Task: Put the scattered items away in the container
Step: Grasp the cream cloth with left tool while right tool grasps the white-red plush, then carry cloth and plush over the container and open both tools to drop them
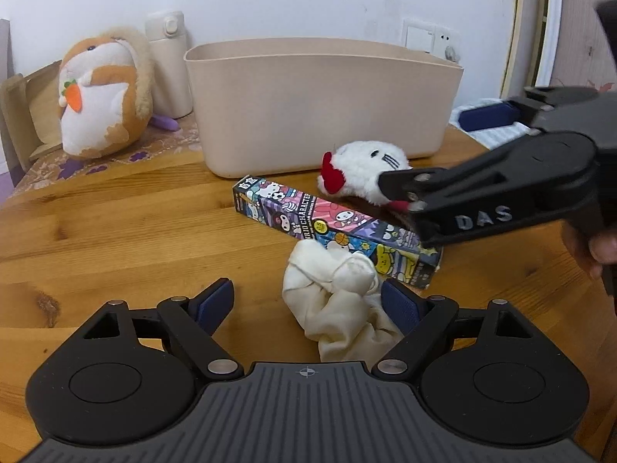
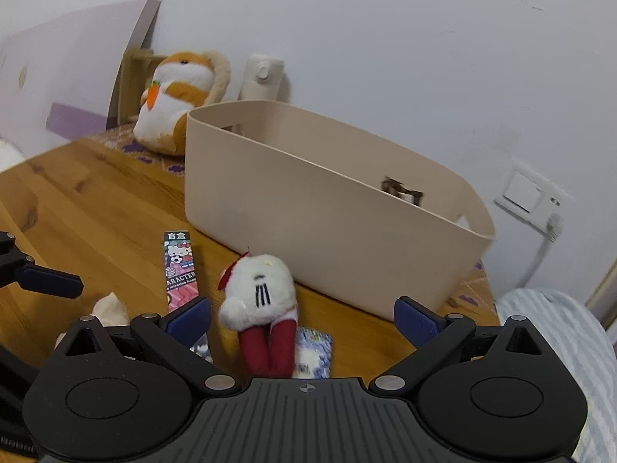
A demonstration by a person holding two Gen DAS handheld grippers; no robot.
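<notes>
The white plush cat (image 2: 259, 289) with red legs lies on the wooden table (image 1: 115, 223), just in front of the beige container (image 2: 327, 231) and near its long front wall. In my right wrist view its long axis runs almost straight along my line of sight: head toward the container, red legs toward me. It sits between the 2 blue pads of my right gripper (image 2: 302, 318), nearer the left pad, and neither pad touches it. Those jaws stand wide apart, holding nothing.

Just beside the cat lies a long printed box (image 1: 335, 231), its long axis slanting across the table, one end toward the container. Touching the box's near side is a crumpled white cloth (image 1: 339, 293).

My left gripper (image 1: 308, 303) hangs over that cloth with its jaws wide apart. The cloth lies off-centre, against the right pad (image 1: 401, 306), well clear of the other, so nothing is clamped.

I judge each hand is nearest its own item: right to cat, left to cloth. The right one's pads would close across the cat's narrow width.
</notes>
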